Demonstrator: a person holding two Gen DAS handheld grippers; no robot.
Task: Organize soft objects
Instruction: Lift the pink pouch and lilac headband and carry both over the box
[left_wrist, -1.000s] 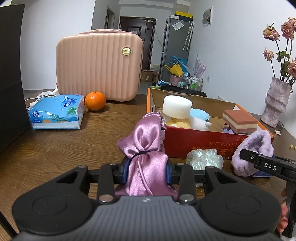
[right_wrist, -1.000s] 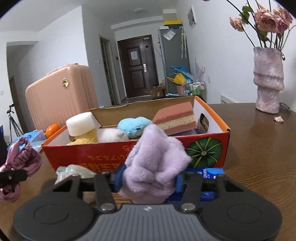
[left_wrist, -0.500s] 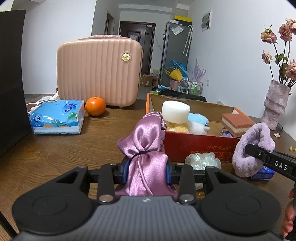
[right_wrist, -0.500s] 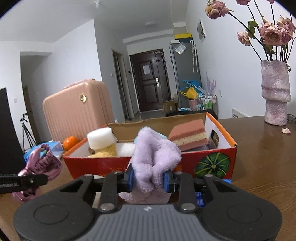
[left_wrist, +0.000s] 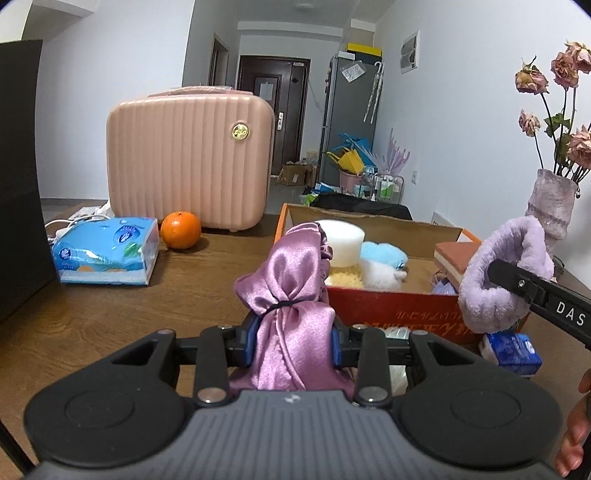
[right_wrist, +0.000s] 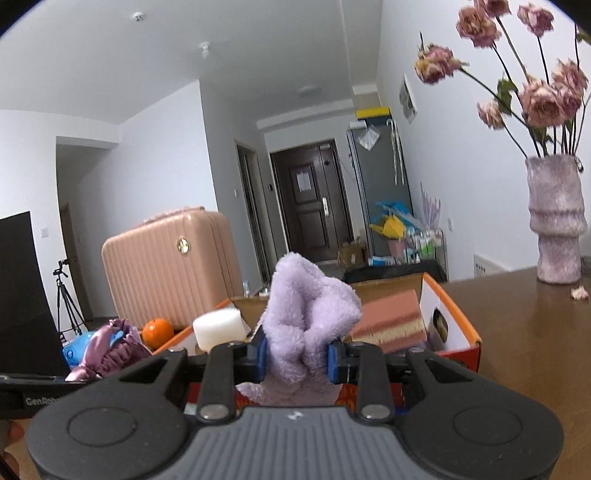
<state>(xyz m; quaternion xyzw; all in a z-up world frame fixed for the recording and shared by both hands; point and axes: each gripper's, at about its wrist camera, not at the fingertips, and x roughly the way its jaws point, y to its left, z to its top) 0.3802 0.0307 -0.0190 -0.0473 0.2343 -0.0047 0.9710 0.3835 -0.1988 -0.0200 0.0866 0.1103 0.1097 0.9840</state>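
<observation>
Raised since 1 second ago, right claw (right_wrist: 295, 350) has just tightened, clamped on soft, light, squashable purple headband (right_wrist: 306, 314); left claw (left_wrist: 291, 339) clamps slippery satin scrunchie (left_wrist: 291, 295) at its tied waist.

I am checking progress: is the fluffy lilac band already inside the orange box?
Not yet. The lilac band is pinched in the right gripper, above the box.

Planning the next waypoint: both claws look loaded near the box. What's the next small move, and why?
Probably carry the right claw forward over the orange box and open it there. It is shut on the fluffy lilac band, lifted level with the box rim just ahead. The left claw is shut on the satin scrunchie; it can go next.
</observation>
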